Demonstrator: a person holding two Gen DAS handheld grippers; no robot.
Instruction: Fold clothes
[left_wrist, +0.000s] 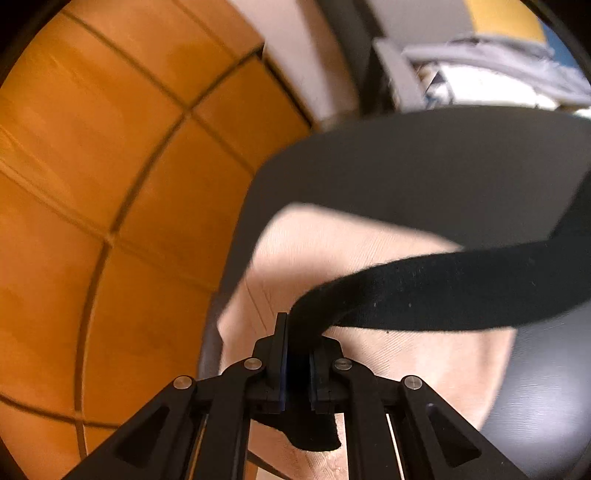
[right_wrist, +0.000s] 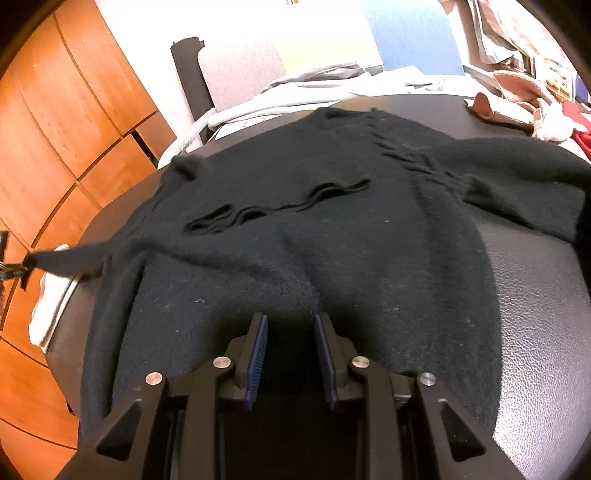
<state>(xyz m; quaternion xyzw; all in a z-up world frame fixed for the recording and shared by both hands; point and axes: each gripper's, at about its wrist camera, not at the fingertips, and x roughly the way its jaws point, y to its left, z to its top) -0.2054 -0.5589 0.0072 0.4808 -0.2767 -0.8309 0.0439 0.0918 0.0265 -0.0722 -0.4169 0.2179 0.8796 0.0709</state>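
Your left gripper (left_wrist: 295, 347) is clamped on the black sweater's (right_wrist: 295, 229) sleeve (pulled taut leftward). Your right gripper (right_wrist: 291, 354) hovers parted over its near hem.

My right gripper (right_wrist: 290, 345) hovers with its blue-padded jaws apart over the near hem of a black knitted sweater (right_wrist: 295, 229), spread flat on a dark leatherette tabletop (right_wrist: 535, 302). At far left, one sleeve (right_wrist: 70, 260) stretches out taut over a folded white cloth (right_wrist: 50, 306).
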